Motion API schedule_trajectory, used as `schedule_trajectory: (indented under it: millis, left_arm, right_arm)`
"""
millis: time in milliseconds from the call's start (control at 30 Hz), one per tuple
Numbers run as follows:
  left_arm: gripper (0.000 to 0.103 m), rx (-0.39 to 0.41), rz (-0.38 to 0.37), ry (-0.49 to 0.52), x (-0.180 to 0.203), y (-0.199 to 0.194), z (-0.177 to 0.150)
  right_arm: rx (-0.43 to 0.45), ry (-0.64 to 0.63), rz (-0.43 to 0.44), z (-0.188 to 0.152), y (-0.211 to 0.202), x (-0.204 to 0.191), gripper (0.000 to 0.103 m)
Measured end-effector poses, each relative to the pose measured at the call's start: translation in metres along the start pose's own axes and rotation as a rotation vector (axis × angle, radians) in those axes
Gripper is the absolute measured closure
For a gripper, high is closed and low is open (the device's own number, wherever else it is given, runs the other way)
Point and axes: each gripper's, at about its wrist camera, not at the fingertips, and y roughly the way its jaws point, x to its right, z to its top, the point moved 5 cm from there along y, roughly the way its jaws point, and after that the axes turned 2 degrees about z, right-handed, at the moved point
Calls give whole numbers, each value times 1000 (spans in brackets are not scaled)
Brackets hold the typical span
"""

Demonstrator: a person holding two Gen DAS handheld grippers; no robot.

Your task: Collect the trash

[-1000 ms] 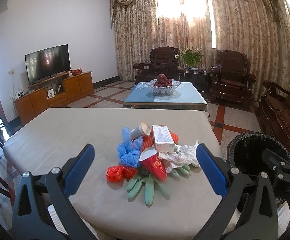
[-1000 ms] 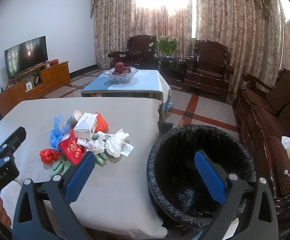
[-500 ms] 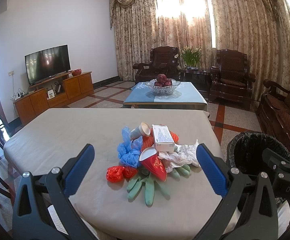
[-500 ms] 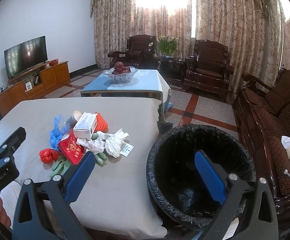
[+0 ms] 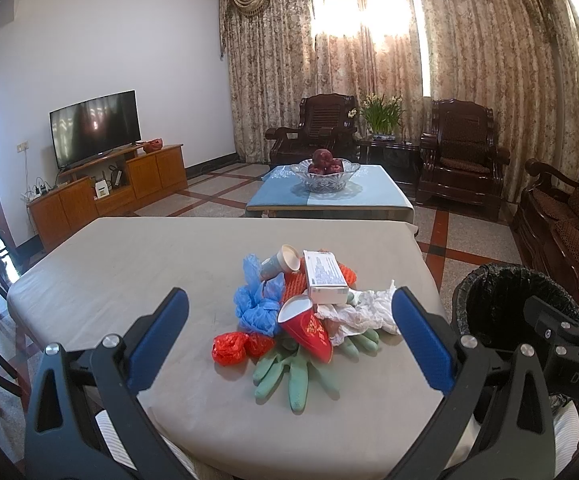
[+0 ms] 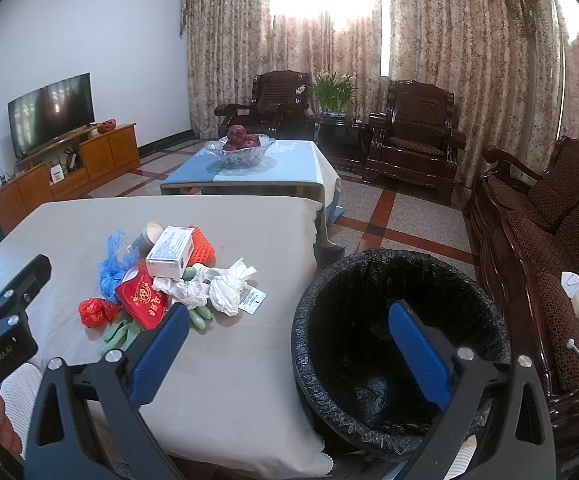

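Beige cloth covers the worktop (image 5: 129, 264), where a pile of trash sits: a white cardboard box (image 5: 324, 277), a red paper cup (image 5: 307, 332), crumpled white tissue (image 6: 225, 292) and green rubber gloves (image 5: 297, 372). The left claw (image 5: 289, 344) hangs spread wide and empty before the pile; the right claw (image 6: 289, 354) gapes empty above the black-lined round bin (image 6: 393, 344) beside the worktop.

My gloves (image 5: 289, 364) lie half buried under the red packet (image 5: 307, 330) and tissues (image 5: 355, 312). Print on the box (image 5: 325, 274) is too small to read. My left tongs (image 5: 289, 336) are cut off at the lower edge. The bin (image 6: 393, 320) bottom hides behind my right tongs (image 6: 289, 348).
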Motion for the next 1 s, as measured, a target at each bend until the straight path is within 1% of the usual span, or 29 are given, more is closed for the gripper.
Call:
schedule_trajectory:
  millis: [833,933,1000]
  left_arm:
    - [5,-8,1,-7,-5,-1,2]
    - [5,-16,2,-12,-6,4,-5]
    - [5,-33,-16,-27,-11,12,-8]
  right_arm:
    - [-5,-2,2,2,-2,3,6]
    - [-5,-8,8,2,2,2,6]
    - [-7,-12,27,2,9,0,6]
